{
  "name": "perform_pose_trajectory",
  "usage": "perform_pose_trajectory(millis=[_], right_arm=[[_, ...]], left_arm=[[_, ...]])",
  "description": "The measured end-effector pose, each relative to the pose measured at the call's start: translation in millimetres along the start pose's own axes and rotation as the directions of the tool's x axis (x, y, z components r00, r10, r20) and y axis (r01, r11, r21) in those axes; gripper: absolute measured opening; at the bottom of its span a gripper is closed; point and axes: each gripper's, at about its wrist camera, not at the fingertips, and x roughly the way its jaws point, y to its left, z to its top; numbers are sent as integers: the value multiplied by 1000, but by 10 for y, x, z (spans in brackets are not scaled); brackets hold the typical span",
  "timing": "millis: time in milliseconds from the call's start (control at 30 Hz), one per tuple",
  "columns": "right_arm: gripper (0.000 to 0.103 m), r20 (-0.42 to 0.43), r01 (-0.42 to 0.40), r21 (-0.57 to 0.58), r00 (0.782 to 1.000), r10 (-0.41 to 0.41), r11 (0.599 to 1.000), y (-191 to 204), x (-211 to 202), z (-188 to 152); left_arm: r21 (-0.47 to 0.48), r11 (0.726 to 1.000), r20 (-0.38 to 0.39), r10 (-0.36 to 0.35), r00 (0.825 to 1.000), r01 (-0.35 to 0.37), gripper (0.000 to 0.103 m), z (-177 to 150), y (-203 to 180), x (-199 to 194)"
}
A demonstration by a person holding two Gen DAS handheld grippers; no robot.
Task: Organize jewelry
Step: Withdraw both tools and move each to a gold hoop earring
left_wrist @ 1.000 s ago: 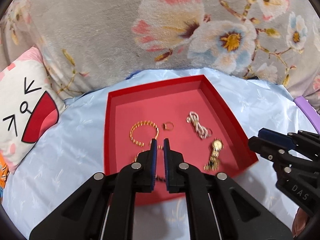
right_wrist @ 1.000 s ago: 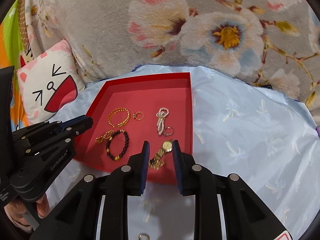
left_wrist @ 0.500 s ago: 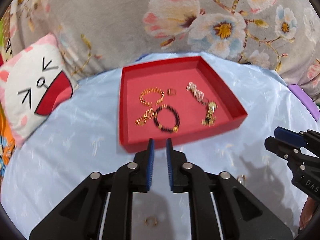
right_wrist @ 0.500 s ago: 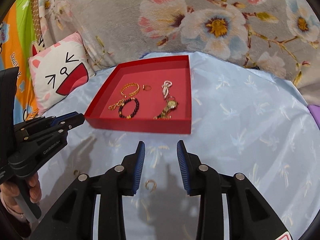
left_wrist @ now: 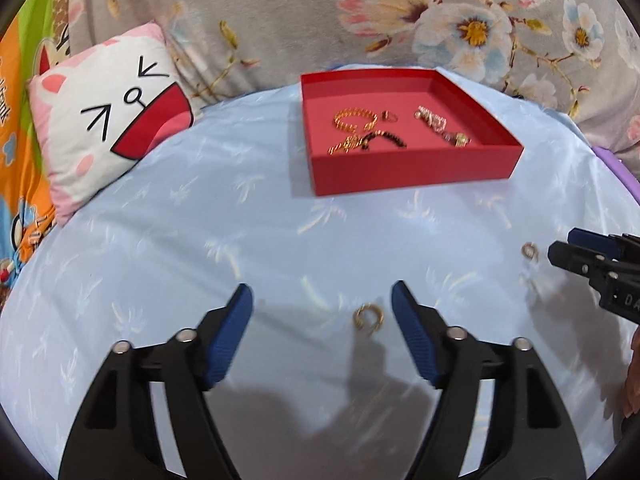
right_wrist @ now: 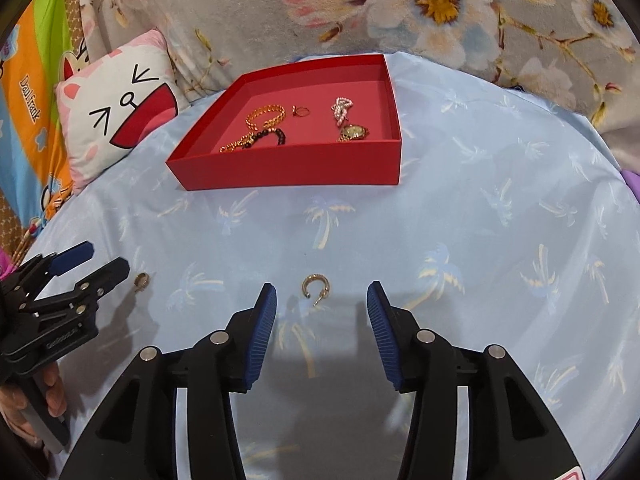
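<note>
Red tray (left_wrist: pixel 412 172) sits far on the pale blue palm-print cloth (left_wrist: pixel 240 240); cat-face cushion (left_wrist: pixel 108 120) far left, touching the cloth's edge; grey floral fabric (left_wrist: pixel 300 20) behind both; a purple strip (left_wrist: pixel 616 168) at the far right edge; nothing lies between either gripper and the earrings.

Inside the tray: gold chain bracelet (left_wrist: pixel 354 119), small ring (left_wrist: pixel 389 116), pearl piece (left_wrist: pixel 430 117), black bead bracelet (left_wrist: pixel 384 138), gold watch (right_wrist: pixel 354 133); the tray's near wall hides their lower parts.

Left wrist view shows a gold hoop earring (left_wrist: pixel 369 318) on the cloth, plus a second earring (left_wrist: pixel 530 250) to the right, just beside the tips of the right gripper (right_wrist: pixel 322 310); right wrist view shows that second earring (right_wrist: pixel 316 285) with its hook wire plain, a detail too small in the other view; it also shows a hand low at left, on the left gripper's handle.

Left gripper (left_wrist: pixel 322 304): jaws spread wide, released, holding nothing; first earring lies between the fingers, nearer the right one, not touching. Right gripper: likewise wide apart, empty; second earring just ahead of the gap, roughly centred, apart from both pads.
</note>
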Motion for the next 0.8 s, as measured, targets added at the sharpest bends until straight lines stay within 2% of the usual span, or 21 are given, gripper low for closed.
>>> perform_pose_trajectory(millis=[133, 367, 500, 567, 700, 800], right_arm=[[47, -21, 3, 7, 1000, -2, 1000, -12, 81, -48], [50, -34, 0, 25, 999, 0, 1000, -40, 115, -51], [51, -38, 5, 14, 999, -5, 1000, -15, 125, -46], [51, -39, 7, 11, 999, -7, 1000, -11, 128, -45], [51, -41, 8, 10, 999, -8, 1000, -17, 135, -41], [51, -44, 11, 8, 999, -10, 1000, -3, 150, -35]], left_arm=[[-22, 998, -59, -54, 997, 52, 73, -46, 39, 85], [-43, 997, -108, -74, 991, 70, 73, -61, 44, 185], [-13, 997, -111, -77, 991, 76, 72, -55, -46, 195], [-3, 996, -126, -89, 988, 89, 65, -53, -94, 227], [13, 996, -124, -90, 988, 92, 59, -46, -137, 232], [10, 995, -117, -95, 989, 97, 46, -40, -140, 225]])
